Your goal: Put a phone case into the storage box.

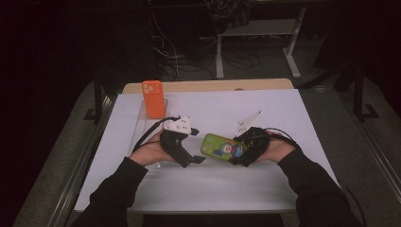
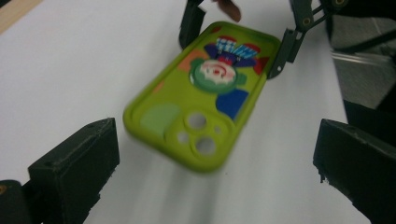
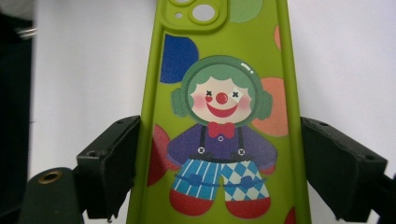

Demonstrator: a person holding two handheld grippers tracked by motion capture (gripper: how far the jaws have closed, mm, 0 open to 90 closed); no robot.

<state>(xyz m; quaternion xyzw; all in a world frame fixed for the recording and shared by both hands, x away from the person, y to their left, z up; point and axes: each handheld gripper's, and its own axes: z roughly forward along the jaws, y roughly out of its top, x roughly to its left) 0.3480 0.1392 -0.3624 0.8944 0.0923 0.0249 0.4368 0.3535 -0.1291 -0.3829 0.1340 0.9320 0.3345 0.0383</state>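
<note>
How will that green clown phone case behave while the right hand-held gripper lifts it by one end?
The green clown case looks empty and thin-walled, so probably light and somewhat flexible. The right hand-held gripper clamps its long edges near one end, so the free camera end may sag or wobble. Its smooth sides could slip.

Two phone cases are counted: one green phone case (image 1: 221, 147) printed with a clown, and one orange phone case (image 1: 153, 98) standing upright at the far left of the sheet. Two grippers are counted, a left gripper (image 1: 189, 153) and a right gripper (image 1: 240, 152). One white sheet (image 1: 283, 113) is seen on one table (image 1: 213, 85)
</note>
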